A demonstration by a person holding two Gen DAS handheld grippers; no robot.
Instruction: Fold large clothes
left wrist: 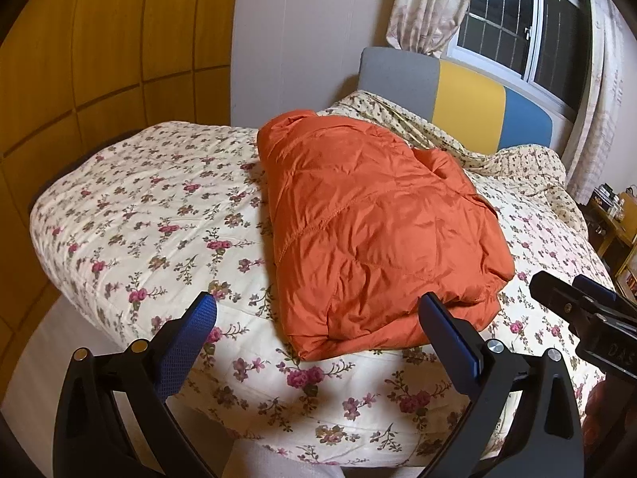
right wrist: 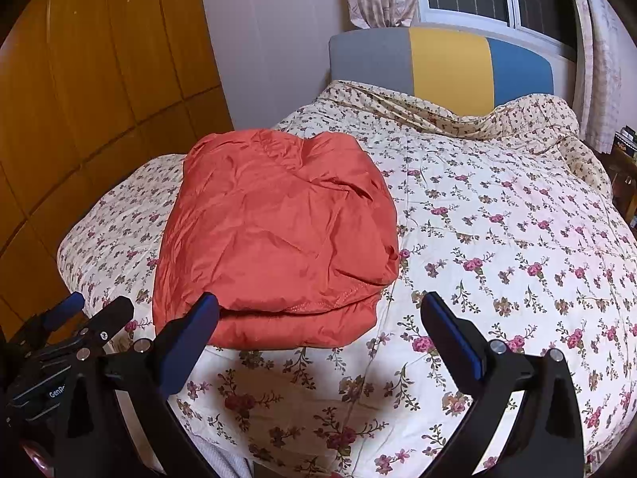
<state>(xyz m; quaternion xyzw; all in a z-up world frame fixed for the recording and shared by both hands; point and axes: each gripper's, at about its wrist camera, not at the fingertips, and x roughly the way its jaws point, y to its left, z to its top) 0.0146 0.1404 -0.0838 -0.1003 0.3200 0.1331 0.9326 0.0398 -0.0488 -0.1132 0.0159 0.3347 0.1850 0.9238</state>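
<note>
the left tongs (left wrist: 316, 320) hang spread wide above the near edge of the bed, nothing between their blue pads (left wrist: 199, 326), and the right tongs (right wrist: 318, 318) hang the same way just beside them, jaws wide apart and empty. each pair shows at the rim of the other's view: the right tongs at the far right of the left camera, where their tips look close together though i cannot tell for sure from that angle, and the left tongs low at the far left of the right camera. straight ahead of both lies the orange jacket (left wrist: 374, 231), a puffy quilted thing folded into a thick, roughly rectangular bundle, its layered folded edge facing the tongs and its stitched seams showing on top. it rests on the floral quilt (left wrist: 151, 215), toward the left side of the bed and near the foot, apart from both pairs of tongs. the quilt covers the whole bed, cream with pink roses, and rumples up into a heap toward the headboard (right wrist: 446, 59), which is padded in grey, yellow and blue panels. behind that is a barred window (left wrist: 513, 24), dark outside, with pale patterned curtains (left wrist: 426, 4) either side. wooden wardrobe doors (right wrist: 91, 91) fill the wall on the left, and a small cluttered shelf (left wrist: 613, 215) stands at the far right.
</note>
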